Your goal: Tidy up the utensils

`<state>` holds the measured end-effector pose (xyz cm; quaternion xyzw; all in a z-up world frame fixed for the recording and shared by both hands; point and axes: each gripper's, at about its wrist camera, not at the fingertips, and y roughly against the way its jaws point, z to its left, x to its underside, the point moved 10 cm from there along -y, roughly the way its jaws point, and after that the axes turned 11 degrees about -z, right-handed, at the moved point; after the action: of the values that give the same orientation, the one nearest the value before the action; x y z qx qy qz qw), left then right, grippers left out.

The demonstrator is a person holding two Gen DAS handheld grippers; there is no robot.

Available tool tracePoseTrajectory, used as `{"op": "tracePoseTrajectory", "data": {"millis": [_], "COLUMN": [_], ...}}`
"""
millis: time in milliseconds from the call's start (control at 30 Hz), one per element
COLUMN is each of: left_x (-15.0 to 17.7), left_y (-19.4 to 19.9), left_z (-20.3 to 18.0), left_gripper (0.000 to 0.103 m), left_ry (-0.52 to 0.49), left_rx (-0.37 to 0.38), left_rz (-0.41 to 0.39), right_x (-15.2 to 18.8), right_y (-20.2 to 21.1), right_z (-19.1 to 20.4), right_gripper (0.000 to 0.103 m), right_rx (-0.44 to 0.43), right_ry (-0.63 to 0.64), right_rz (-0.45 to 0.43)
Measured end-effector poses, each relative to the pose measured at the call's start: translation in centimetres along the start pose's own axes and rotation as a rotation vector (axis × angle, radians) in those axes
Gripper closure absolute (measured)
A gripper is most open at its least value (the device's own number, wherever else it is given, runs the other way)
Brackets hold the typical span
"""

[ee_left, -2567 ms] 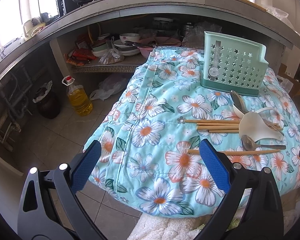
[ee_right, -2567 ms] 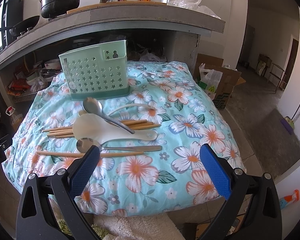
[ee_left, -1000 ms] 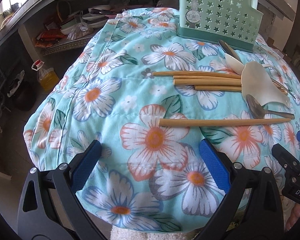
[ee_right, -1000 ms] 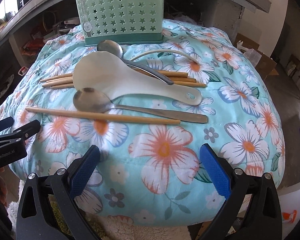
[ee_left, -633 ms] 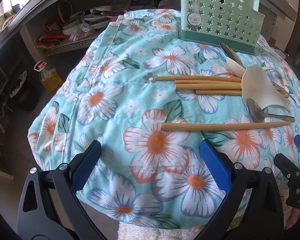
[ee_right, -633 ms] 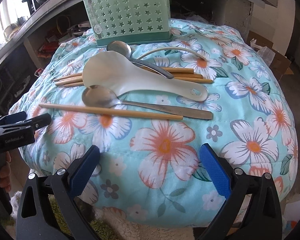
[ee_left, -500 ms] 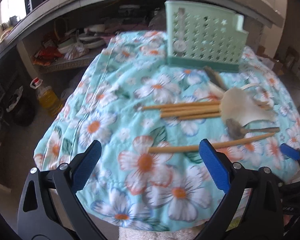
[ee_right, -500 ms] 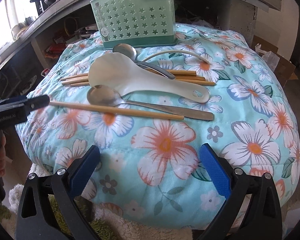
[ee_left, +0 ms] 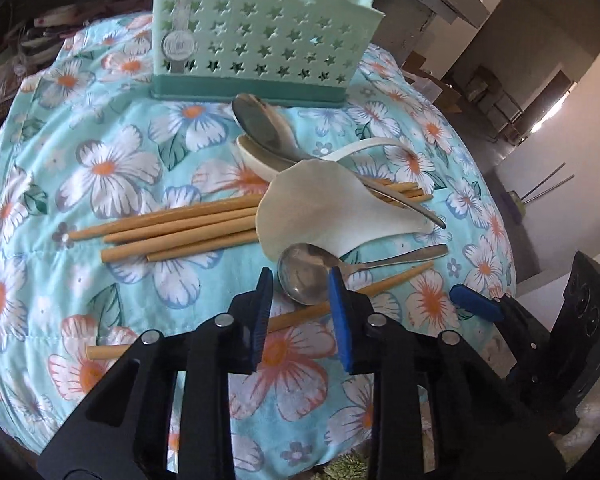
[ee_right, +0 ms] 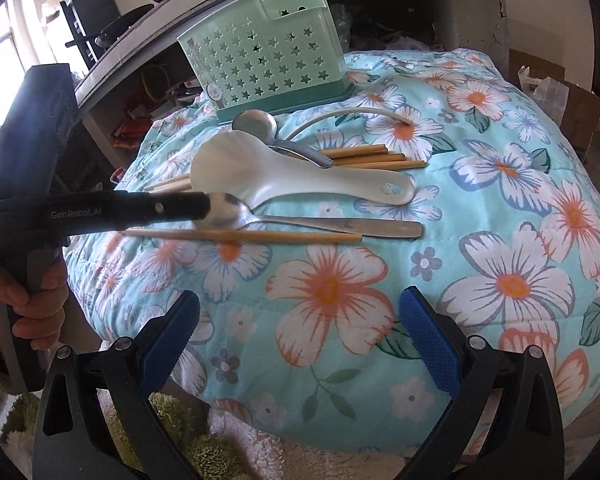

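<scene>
A mint green utensil holder (ee_left: pixel 260 28) (ee_right: pixel 268 60) stands at the far side of the flowered cloth. In front of it lie a metal spoon (ee_left: pixel 260 124), a white rice paddle (ee_left: pixel 320 204) (ee_right: pixel 260 176), a bundle of chopsticks (ee_left: pixel 180 232) and a single chopstick (ee_left: pixel 392 278) (ee_right: pixel 280 236). My left gripper (ee_left: pixel 300 280) (ee_right: pixel 202 206) points down over a second metal spoon (ee_left: pixel 304 276) (ee_right: pixel 224 210). Its jaws are closing, and the spoon's bowl lies between the fingertips with a little gap on each side. My right gripper (ee_right: pixel 300 312) hangs wide open over the near edge of the cloth, holding nothing.
The flowered cloth (ee_right: pixel 500 280) bulges over a rounded table. A counter with cluttered shelves (ee_left: pixel 40 48) stands behind it. A cardboard box (ee_right: pixel 560 92) sits at the right. A shaggy rug (ee_right: pixel 204 452) lies below the near edge. A hand (ee_right: pixel 28 304) grips the left tool.
My left gripper has swung to the right and forward, over the near spoon and single chopstick. Its jaws have narrowed from wide open. The right gripper has barely shifted.
</scene>
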<state>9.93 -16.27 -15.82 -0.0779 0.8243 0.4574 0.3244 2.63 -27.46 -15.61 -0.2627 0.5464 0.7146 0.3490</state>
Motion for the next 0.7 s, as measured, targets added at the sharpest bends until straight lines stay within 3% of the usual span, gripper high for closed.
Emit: {"op": "tracePoseTrajectory", "data": {"millis": [200, 433, 700], "left_x": [0.4, 0.0, -0.9], "left_y": [-1.2, -1.2, 1.3], "left_z": [0.7, 0.4, -0.2], "left_gripper": [0.094, 0.096, 0.101], "left_ry": [0.089, 0.096, 0.108], "left_rx": [0.053, 0.058, 0.11], "left_rz": [0.036, 0.025, -0.03], "right_x": [0.0, 0.0, -0.1], "right_y": [0.0, -0.2, -0.4], "right_z": [-0.1, -0.1, -0.1], "right_gripper": [0.005, 0.005, 0.005], "right_rx": [0.011, 0.022, 0.036], "right_ry": [-0.013, -0.011, -0.011], "right_rz": [-0.012, -0.021, -0.018]}}
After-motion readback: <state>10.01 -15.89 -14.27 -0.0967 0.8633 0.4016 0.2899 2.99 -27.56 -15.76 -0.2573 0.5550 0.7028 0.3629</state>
